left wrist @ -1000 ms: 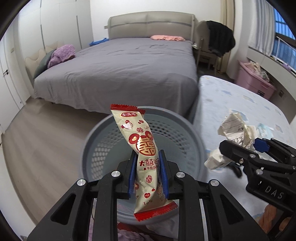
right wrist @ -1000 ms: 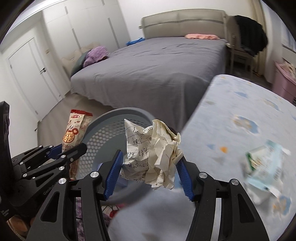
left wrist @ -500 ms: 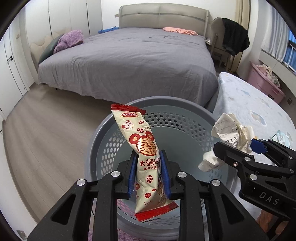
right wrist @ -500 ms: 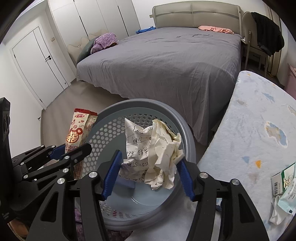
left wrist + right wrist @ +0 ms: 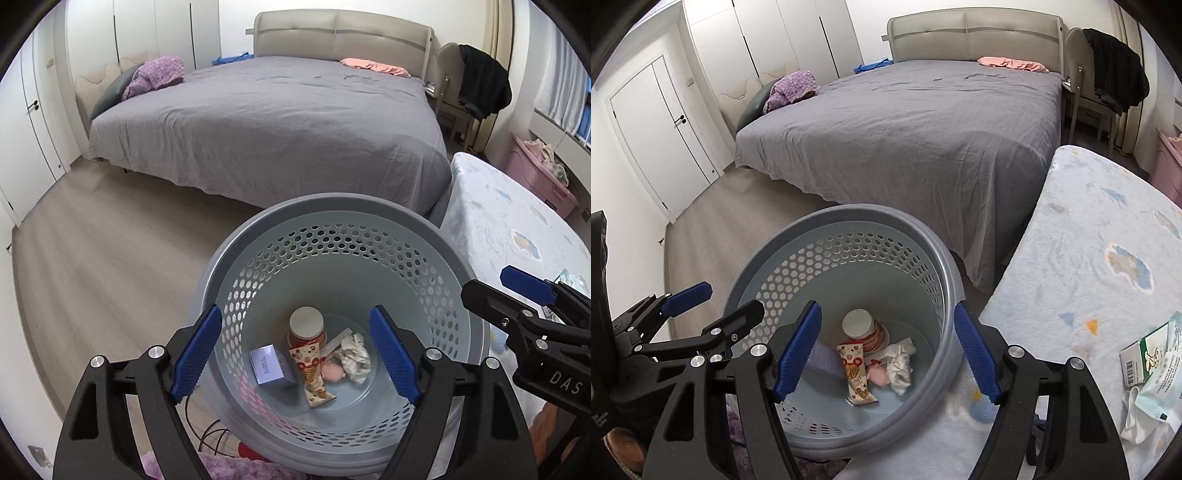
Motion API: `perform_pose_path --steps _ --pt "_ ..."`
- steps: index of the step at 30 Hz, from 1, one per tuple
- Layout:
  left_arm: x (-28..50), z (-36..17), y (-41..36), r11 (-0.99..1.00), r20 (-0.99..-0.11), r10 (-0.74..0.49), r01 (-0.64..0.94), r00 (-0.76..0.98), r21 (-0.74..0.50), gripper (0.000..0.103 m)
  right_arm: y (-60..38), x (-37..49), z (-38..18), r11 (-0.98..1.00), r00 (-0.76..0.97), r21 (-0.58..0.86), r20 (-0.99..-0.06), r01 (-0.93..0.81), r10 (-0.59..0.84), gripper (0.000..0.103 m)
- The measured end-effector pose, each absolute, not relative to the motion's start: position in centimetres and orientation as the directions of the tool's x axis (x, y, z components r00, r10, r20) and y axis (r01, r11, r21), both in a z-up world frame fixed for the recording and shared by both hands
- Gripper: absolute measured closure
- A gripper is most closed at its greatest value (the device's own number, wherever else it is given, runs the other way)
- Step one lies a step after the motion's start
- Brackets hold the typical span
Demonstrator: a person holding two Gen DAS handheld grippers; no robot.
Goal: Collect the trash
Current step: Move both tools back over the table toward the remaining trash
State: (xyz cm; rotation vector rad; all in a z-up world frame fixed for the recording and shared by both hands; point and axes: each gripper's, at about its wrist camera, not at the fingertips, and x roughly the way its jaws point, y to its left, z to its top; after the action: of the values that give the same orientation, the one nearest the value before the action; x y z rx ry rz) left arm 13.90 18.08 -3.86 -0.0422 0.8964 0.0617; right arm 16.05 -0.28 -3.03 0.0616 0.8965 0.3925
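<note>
My left gripper (image 5: 295, 354) and right gripper (image 5: 888, 352) both opening, empty, over the grey perforated plastic basket (image 5: 332, 218), "DAS" on the right gripper's body in the left view, green-and-white packets (image 5: 1148, 358) on the table only in the right view.

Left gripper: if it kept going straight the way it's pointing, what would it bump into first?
Probably the trash at the bottom of the basket: the left gripper, jaws opening and empty, points at the snack wrapper. Depth is hard to judge.
</note>
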Motion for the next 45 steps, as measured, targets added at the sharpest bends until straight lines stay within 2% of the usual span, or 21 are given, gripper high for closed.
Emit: perform_pose_path --steps 11,27,38,45 --pt "13.2 -3.7 18.3 0.996 -0.777 0.046 -0.085 0.628 -0.01 0.022 -0.1 15.2 -2.5 0.932 0.569 0.201 -0.746 -0.302 0.346 0.032" --pt "10.0 -0.9 17.2 0.997 -0.722 0.05 -0.08 0.69 -0.008 0.008 -3.5 10.8 -0.8 0.954 0.622 0.2 -0.724 -0.225 0.299 0.032" --pt "7.5 0.3 11.9 1.0 -0.701 -0.027 0.01 0.713 -0.028 0.007 -9.3 5.8 -0.4 0.975 0.671 0.19 -0.709 -0.112 0.215 0.032" --pt "6.6 0.5 6.6 0.993 -0.703 -0.104 0.109 0.703 -0.038 0.007 -15.8 1.8 -0.7 0.986 0.696 0.166 -0.71 0.02 0.105 0.032"
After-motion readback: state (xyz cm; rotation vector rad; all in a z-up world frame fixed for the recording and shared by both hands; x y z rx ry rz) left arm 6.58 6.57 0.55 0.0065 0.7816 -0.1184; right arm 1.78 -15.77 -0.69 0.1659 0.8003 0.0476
